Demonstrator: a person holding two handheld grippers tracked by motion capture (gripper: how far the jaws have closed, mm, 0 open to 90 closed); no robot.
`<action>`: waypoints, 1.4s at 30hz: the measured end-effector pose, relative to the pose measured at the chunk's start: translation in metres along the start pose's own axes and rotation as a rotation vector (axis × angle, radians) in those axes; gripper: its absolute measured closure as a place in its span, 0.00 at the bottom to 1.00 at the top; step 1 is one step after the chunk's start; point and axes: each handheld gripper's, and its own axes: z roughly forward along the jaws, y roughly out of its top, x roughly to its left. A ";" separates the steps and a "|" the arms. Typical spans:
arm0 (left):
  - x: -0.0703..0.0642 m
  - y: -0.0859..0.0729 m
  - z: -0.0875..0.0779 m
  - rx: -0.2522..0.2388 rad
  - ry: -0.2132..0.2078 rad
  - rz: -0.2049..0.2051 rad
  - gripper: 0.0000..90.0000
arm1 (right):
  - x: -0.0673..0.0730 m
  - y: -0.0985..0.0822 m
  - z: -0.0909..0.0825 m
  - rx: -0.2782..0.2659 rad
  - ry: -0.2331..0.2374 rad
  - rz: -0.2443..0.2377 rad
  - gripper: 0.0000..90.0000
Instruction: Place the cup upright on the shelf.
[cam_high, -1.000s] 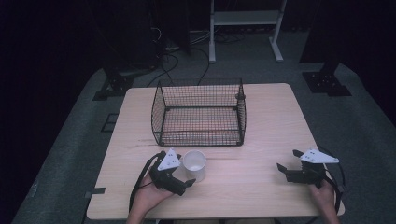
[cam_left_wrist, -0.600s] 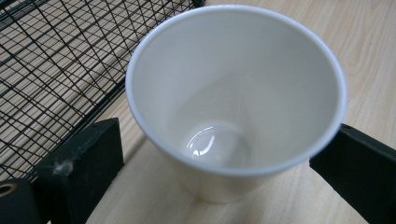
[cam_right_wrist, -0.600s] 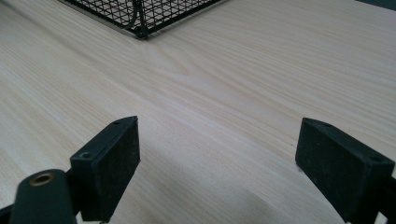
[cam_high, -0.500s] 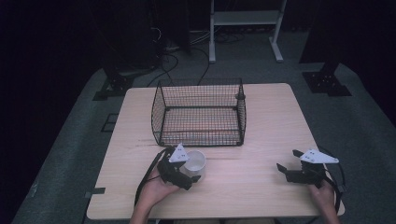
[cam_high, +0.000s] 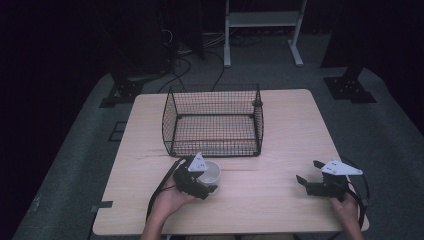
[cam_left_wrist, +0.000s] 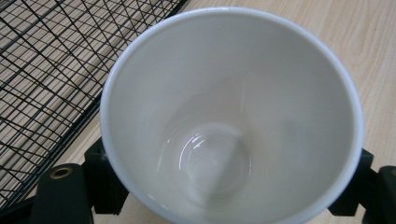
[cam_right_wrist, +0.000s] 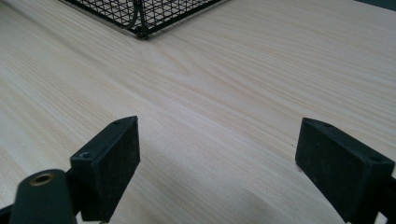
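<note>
Gripping a white cup (cam_high: 211, 173), the left gripper (cam_high: 200, 184) sat near the front of the desk (cam_high: 280, 130), its fingers (cam_left_wrist: 100, 179) closed against the cup's outer wall on both sides. In the left gripper view the cup (cam_left_wrist: 231, 116) was empty, its mouth turned toward the camera, with a black finger at either side of its lower wall. The cup lay just in front of the black wire basket (cam_high: 214, 122), near its front wall but apart from it. The basket stood on the middle of the desk. Well apart, at the desk's front right, the right gripper (cam_high: 312, 177) was held by a hand (cam_high: 347, 210); its fingers (cam_right_wrist: 109, 165) stood wide open over bare wood, holding nothing, with a corner of the basket (cam_right_wrist: 140, 14) beyond.
</note>
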 end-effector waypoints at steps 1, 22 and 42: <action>0.000 0.000 0.000 0.002 0.002 0.000 0.23 | 0.000 0.000 0.000 0.000 0.000 -0.001 0.15; 0.003 0.024 -0.016 -0.047 -0.046 0.028 0.23 | 0.000 0.000 0.000 -0.003 -0.003 0.003 0.15; 0.014 0.053 -0.024 -0.044 -0.065 0.077 0.23 | 0.000 0.000 0.000 -0.001 -0.008 0.003 0.15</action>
